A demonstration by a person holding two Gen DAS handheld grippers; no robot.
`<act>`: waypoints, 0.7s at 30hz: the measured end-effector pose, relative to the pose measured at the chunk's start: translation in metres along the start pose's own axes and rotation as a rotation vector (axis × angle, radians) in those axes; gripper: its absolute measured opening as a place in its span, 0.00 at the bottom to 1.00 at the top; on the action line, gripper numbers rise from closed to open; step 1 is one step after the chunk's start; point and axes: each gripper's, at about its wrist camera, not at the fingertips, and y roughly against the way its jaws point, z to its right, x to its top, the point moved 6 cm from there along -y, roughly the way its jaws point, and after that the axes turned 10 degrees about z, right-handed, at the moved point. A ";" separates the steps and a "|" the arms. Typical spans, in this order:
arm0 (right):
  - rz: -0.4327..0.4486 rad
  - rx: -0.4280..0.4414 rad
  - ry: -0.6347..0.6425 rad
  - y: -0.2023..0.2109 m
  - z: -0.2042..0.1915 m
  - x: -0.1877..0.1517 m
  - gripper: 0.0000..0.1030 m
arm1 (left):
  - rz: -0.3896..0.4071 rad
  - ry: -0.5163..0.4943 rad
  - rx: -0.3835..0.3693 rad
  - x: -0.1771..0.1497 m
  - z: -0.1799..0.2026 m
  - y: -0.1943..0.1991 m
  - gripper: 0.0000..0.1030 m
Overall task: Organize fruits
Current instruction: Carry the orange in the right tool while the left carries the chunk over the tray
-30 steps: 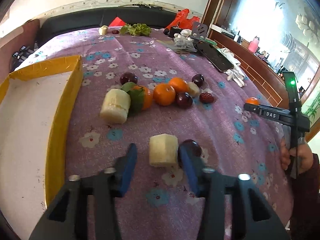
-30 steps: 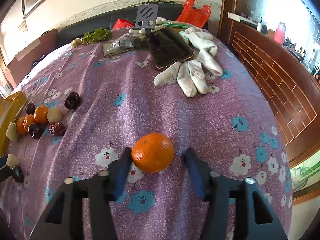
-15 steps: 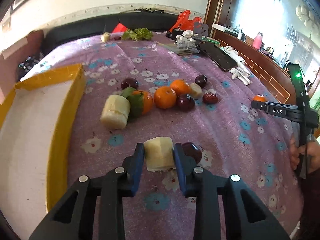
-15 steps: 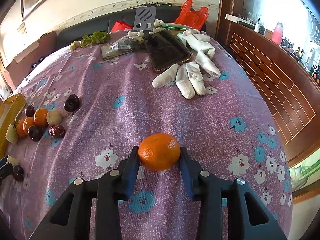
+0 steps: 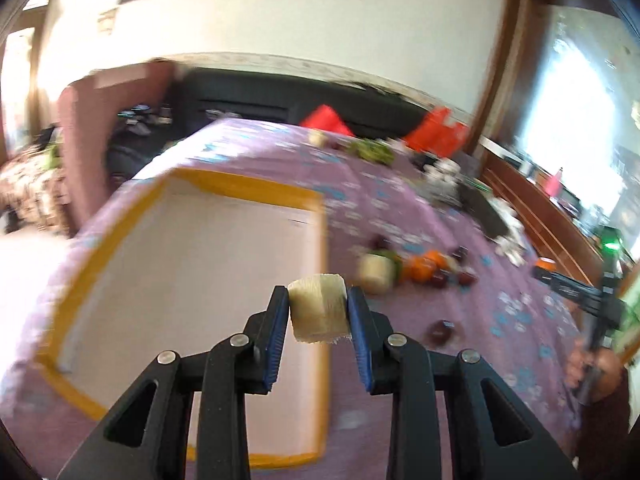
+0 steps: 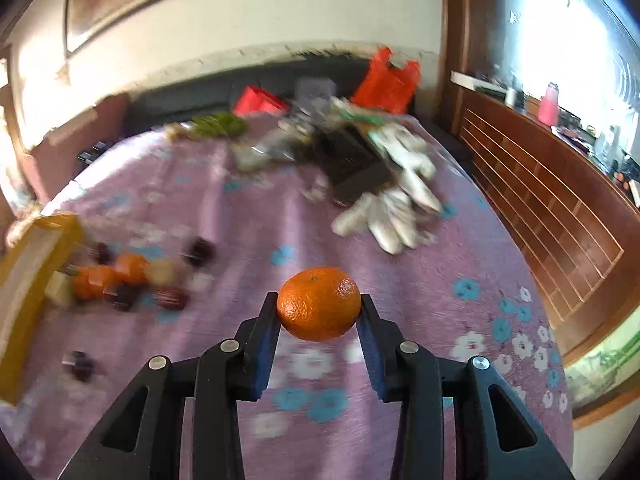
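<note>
both pieces have just come up off the purple floral tablecloth [image 6: 248,216]. the left gripper [image 5: 318,312] pinches the pale sugarcane chunk [image 5: 317,307], now hanging over the near right edge of the yellow-rimmed tray [image 5: 248,186]. the right gripper [image 6: 319,312] clamps the tangerine [image 6: 319,303], well right of that tray, so both lifts look secure and the tray drop seems next.

Two forward-facing wrist fisheyes low over the purple cloth [image 5: 400,216], both sharing the fruit cluster [image 6: 120,276].
</note>
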 end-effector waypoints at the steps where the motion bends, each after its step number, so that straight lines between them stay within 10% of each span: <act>1: 0.010 0.043 -0.001 0.009 -0.014 0.005 0.40 | 0.011 0.015 0.026 0.002 -0.014 0.005 0.28; 15: -0.086 0.572 0.181 0.049 -0.278 0.003 0.41 | -0.014 0.113 0.261 -0.005 -0.130 0.015 0.29; 21: -0.157 0.674 0.267 0.044 -0.359 -0.031 0.41 | -0.025 0.118 0.279 -0.011 -0.143 0.008 0.29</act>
